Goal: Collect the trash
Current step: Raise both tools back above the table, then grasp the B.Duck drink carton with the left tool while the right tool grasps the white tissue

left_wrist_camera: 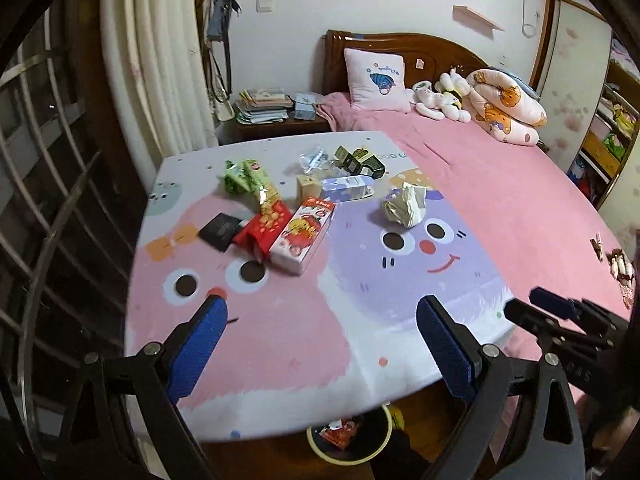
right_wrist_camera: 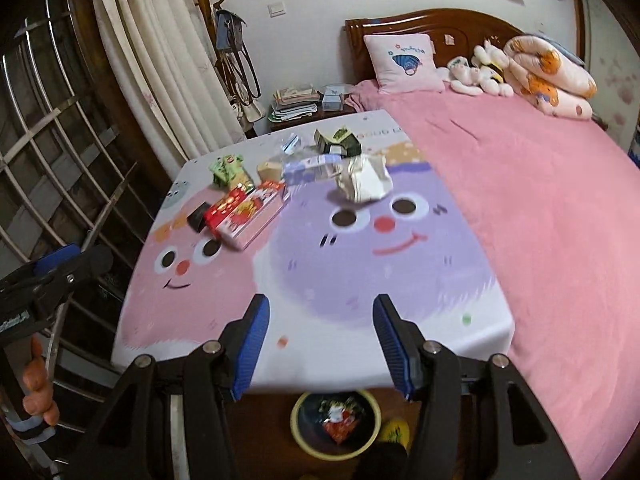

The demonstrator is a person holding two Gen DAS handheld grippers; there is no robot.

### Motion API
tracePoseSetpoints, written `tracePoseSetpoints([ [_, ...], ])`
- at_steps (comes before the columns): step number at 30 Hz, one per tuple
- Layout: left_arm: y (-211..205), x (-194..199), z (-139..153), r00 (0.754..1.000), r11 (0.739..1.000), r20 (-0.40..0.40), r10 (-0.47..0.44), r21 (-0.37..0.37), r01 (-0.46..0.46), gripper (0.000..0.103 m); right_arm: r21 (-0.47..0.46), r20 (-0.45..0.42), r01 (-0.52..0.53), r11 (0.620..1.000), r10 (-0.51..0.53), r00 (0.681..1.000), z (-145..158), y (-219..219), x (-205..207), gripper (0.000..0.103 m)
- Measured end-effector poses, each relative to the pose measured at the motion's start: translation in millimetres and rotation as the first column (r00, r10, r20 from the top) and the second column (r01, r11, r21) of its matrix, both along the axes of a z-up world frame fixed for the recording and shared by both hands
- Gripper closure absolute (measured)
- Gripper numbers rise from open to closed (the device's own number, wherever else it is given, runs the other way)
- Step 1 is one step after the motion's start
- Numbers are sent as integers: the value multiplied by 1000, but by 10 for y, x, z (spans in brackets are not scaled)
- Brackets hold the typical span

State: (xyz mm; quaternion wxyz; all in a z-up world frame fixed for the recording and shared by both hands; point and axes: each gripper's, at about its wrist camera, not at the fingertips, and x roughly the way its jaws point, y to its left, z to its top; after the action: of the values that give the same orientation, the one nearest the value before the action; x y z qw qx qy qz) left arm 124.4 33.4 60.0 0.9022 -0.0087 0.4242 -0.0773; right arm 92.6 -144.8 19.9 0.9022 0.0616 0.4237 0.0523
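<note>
Hovering over the near edge of the cartoon-printed table (left_wrist_camera: pixel 280 340), the left gripper (left_wrist_camera: pixel 320 316) has its blue-padded fingers (left_wrist_camera: pixel 200 344) spread wide with nothing between them, and the right gripper (right_wrist_camera: pixel 320 316) is likewise parted and empty above the same edge. Past both, the trash sits toward the far half of the table: a crumpled paper wad (left_wrist_camera: pixel 404 204) on the purple face, well apart from a cluster to its left made of a pink snack box (left_wrist_camera: pixel 302 234), a red wrapper (left_wrist_camera: pixel 264 228) touching it, a black packet (left_wrist_camera: pixel 220 230) just beside that, and green wrappers (left_wrist_camera: pixel 240 176) behind. Farther back lie a pale blue carton (left_wrist_camera: pixel 348 190) and dark small boxes (left_wrist_camera: pixel 360 162) (their print is too small to read). Below the table's near edge stands a yellow-rimmed bin (right_wrist_camera: pixel 336 426) holding red wrappers. A pink bed (right_wrist_camera: pixel 540 200) runs along the table's right side.
</note>
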Motion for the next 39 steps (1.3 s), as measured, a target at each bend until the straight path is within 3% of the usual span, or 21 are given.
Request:
tracePoseSetpoints([
  [4,-80,518,-204,999,1000,-52,14,-14,-14,8,-59,-8,-48,997,48,999,-156,-86,577,49],
  [9,-222,1270,-580,990,999,-138,42,1,-42,8,-126,-39,-111,986,107,994,-469,-225,1395,34],
  [12,-260,1751,-907,971,997,-229,67,-14,-72,9,-159,-60,-150,976,142,988,-630,-269,1821,34],
  [19,-211,2328,-1462,924,991,-364,120,-3,-130,14,-195,-114,-266,944,248,962,-1053,-174,2504,33],
  [25,-247,2510,-1765,898,990,-417,143,76,-122,14,-260,-131,-325,909,300,945,-1333,11,2663,33],
  [31,-226,2617,-1907,876,989,-459,150,66,-135,14,-348,-106,-350,870,334,937,-1394,74,2732,34],
  [33,-259,2648,-1934,875,990,-463,140,66,-123,14,-371,-103,-340,864,326,940,-1411,40,2782,47],
  [35,-289,2682,-1960,872,991,-471,133,66,-116,15,-377,-95,-334,864,323,942,-1410,-23,2814,51],
  [37,-325,2694,-1993,867,992,-481,128,66,-109,18,-364,-93,-341,867,330,939,-1402,-73,2850,52],
  [39,-384,2708,-2056,856,992,-503,123,65,-105,32,-364,-95,-350,863,339,936,-1402,-90,2866,53],
])
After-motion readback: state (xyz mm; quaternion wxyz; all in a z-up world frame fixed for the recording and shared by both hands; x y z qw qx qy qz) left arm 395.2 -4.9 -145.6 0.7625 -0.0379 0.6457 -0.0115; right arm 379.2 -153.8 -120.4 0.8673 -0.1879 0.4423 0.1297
